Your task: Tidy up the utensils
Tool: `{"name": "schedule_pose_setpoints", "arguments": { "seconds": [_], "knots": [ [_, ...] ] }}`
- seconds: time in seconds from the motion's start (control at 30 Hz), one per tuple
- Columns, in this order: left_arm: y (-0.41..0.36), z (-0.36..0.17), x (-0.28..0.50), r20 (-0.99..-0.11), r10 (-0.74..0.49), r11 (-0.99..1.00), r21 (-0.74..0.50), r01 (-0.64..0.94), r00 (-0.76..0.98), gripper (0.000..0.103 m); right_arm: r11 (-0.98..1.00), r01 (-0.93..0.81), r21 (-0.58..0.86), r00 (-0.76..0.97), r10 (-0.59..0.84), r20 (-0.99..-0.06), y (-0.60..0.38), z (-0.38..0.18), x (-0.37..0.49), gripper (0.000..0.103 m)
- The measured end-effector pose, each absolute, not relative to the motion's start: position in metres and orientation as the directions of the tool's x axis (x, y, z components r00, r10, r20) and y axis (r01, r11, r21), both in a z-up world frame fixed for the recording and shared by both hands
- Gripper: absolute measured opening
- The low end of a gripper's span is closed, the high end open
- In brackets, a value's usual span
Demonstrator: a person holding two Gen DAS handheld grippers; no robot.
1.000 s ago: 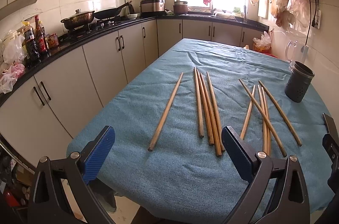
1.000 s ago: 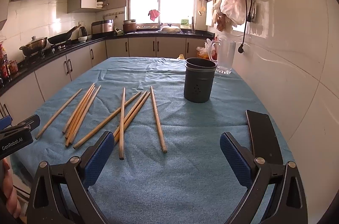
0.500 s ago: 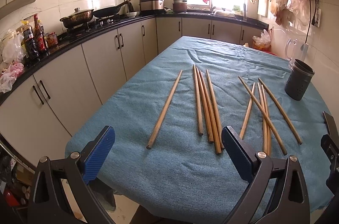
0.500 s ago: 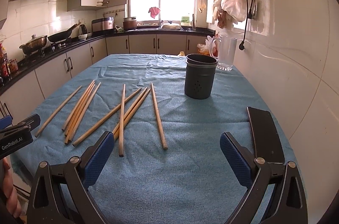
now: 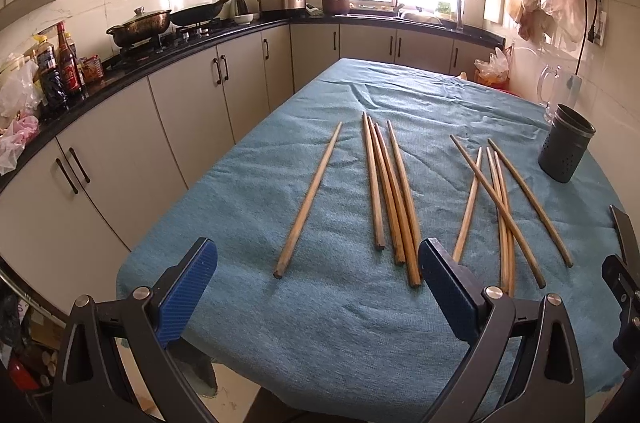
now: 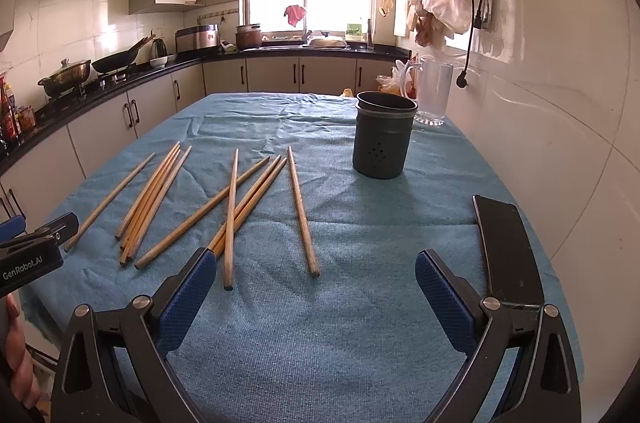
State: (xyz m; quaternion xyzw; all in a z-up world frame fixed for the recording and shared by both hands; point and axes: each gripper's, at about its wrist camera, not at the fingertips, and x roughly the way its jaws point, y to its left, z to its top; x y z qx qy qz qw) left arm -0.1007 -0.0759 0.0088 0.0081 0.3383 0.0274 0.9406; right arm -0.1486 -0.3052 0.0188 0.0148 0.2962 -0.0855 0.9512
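Observation:
Several wooden chopsticks lie on the blue tablecloth (image 5: 328,319): a single one (image 5: 310,195) at the left, a tight bundle (image 5: 390,191) in the middle, and a crossed group (image 5: 500,207) to the right. In the right wrist view the same crossed group (image 6: 240,203) and a lone chopstick (image 6: 302,211) lie ahead. A dark grey perforated utensil holder (image 6: 382,141) stands upright beyond them, also seen as the holder (image 5: 564,149) at the far right. My left gripper (image 5: 316,287) is open just short of the near chopstick ends. My right gripper (image 6: 316,291) is open and empty.
A black phone (image 6: 508,247) lies on the cloth at the right, near the white tiled wall. A clear glass pitcher (image 6: 434,89) stands behind the holder. Kitchen cabinets and a counter (image 5: 168,55) with pots run along the left. A hand (image 6: 16,355) holds the left gripper.
Both grippers have moved slightly forward and lower toward the chopsticks, which now look nearer. Chopsticks and holder have not moved. Both grippers stay open.

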Motion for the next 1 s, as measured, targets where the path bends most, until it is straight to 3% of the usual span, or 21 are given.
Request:
{"name": "schedule_pose_setpoints", "arguments": {
  "seconds": [0.27,0.4,0.47,0.6,0.8,0.9,1.0],
  "knots": [
    [-0.027,0.033,-0.047,-0.709,-0.014,0.999,-0.047,-0.027,0.705,0.099,0.997,0.072,-0.026,0.792,-0.073,-0.606,-0.314,0.029,-0.13,0.09],
    [-0.018,0.031,-0.008,-0.779,-0.094,0.995,-0.099,0.026,0.62,0.084,0.998,0.019,0.064,0.752,0.028,-0.658,-0.331,0.034,-0.113,0.076],
    [-0.022,0.025,0.012,-0.81,-0.132,0.991,-0.122,0.055,0.571,0.083,0.99,0.015,0.141,0.711,0.088,-0.698,-0.344,0.032,-0.103,0.059],
    [-0.034,0.009,0.046,-0.854,-0.151,0.989,-0.124,0.086,0.497,0.063,0.966,0.036,0.258,0.659,0.171,-0.733,-0.367,0.031,-0.092,0.049],
    [-0.054,-0.015,0.084,-0.895,-0.124,0.99,-0.082,0.115,0.429,0.057,0.971,0.032,0.238,0.631,0.166,-0.758,-0.376,0.042,-0.077,0.046],
    [-0.064,-0.025,0.095,-0.911,-0.103,0.991,-0.06,0.119,0.398,0.041,0.974,0.016,0.228,0.607,0.171,-0.776,-0.376,0.046,-0.057,0.046],
    [-0.07,-0.03,0.101,-0.915,-0.066,0.993,-0.02,0.118,0.397,0.041,0.975,0.013,0.22,0.58,0.172,-0.796,-0.376,0.045,-0.033,0.046]
  ]
}}
